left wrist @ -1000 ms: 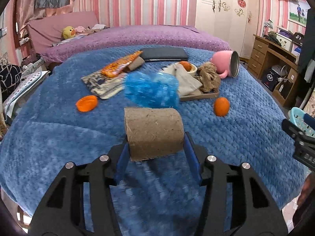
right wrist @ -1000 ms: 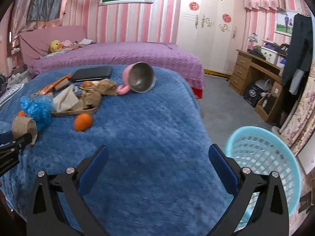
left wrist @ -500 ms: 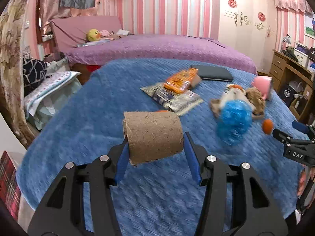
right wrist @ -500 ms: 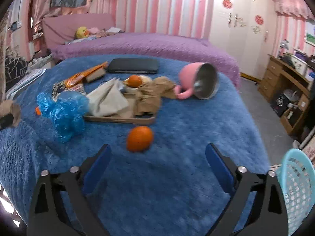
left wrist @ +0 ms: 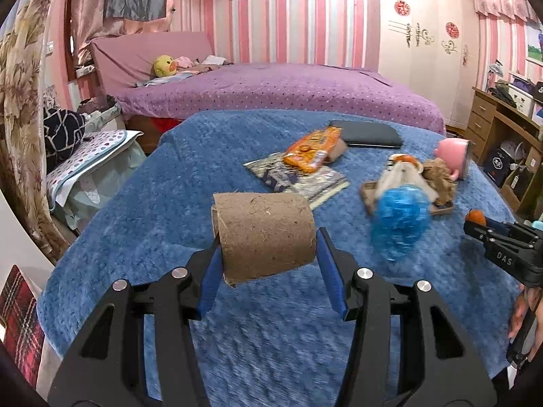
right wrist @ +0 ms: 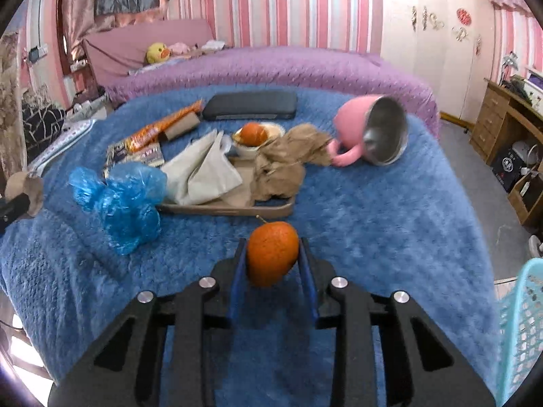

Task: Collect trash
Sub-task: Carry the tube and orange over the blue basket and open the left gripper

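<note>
pinching a brown cardboard roll (left wrist: 263, 234) crosswise between its blue pads, the left gripper (left wrist: 268, 264) holds it above the near part of the blue blanket (left wrist: 169, 176) that covers the bed. the right gripper (right wrist: 271, 261) has just been closing its jaws, and its pads now press on both sides of an orange peel ball (right wrist: 271, 252) near the blanket's near edge, in front of the tray. in the left wrist view that same gripper reaches in from the right edge of the picture with the orange thing at its tip.

just beyond, a crumpled blue plastic bag (right wrist: 118, 200) lies against the near left corner of a flat brown tray (right wrist: 230, 208). on the tray sit a folded whitish paper (right wrist: 203, 169), crumpled brown paper (right wrist: 285, 162) and a small white bowl (right wrist: 258, 142) with orange peel in it.

left of the tray lie a printed wrapper (left wrist: 298, 179) and an orange snack packet (left wrist: 312, 149) resting on it. right of the tray a pink mug (right wrist: 370, 135) lies on its side, steel mouth facing the camera. farther back a dark flat case (right wrist: 251, 105) lies near the blanket's far edge. a light blue mesh basket (right wrist: 522, 322) stands off the bed's right side.
</note>
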Motion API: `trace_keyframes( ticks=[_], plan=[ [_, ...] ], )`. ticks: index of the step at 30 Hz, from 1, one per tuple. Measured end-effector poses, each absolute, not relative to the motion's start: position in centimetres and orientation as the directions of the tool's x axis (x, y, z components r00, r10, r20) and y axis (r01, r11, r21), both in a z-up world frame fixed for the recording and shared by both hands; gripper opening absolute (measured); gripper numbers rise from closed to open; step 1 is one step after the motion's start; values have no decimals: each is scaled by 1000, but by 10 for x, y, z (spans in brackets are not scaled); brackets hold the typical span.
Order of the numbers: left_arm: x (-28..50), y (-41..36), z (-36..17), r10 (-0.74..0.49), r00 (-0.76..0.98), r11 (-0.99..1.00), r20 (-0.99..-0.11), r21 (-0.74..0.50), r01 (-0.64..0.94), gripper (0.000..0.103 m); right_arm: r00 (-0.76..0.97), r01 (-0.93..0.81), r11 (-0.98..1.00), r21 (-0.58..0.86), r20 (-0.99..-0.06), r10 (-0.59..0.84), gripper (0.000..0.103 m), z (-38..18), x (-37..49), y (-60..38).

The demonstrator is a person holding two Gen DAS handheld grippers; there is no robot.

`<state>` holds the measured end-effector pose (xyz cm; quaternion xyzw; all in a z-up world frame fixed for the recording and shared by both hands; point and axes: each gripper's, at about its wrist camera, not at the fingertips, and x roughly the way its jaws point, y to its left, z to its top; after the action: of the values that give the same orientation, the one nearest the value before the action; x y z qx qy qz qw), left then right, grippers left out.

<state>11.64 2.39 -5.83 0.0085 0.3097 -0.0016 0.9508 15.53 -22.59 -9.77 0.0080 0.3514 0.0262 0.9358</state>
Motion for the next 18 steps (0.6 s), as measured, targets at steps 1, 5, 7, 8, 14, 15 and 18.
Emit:
trace_keyframes(
  ticks=[1,5,7,8,14,15,18],
  plan=[
    [113,18,-57,0,810,1000,-587,18,13,51,759,-38,999,36,-649,52,30,-93,147,-232],
    [96,-13,-44,-46,821,998,-569,3,58,51,783,10,999,49,-622,22,30,-74,115,-267],
    [88,-33,-36,-77,829,996,-554,-3,90,51,792,41,998,53,-611,0,30,-64,99,-289],
    [84,-45,-32,-93,833,994,-545,-4,109,51,797,63,996,59,-604,-15,30,-58,90,-303],
    [67,-120,-21,-190,835,975,-517,0,222,51,791,178,981,74,-604,-98,30,-42,44,-385],
    [65,-136,-21,-213,827,970,-521,-8,245,51,785,196,978,72,-609,-113,30,-42,37,-401],
    [63,-167,-24,-267,809,955,-525,-31,295,51,771,240,969,61,-618,-152,30,-43,19,-436]
  ],
)
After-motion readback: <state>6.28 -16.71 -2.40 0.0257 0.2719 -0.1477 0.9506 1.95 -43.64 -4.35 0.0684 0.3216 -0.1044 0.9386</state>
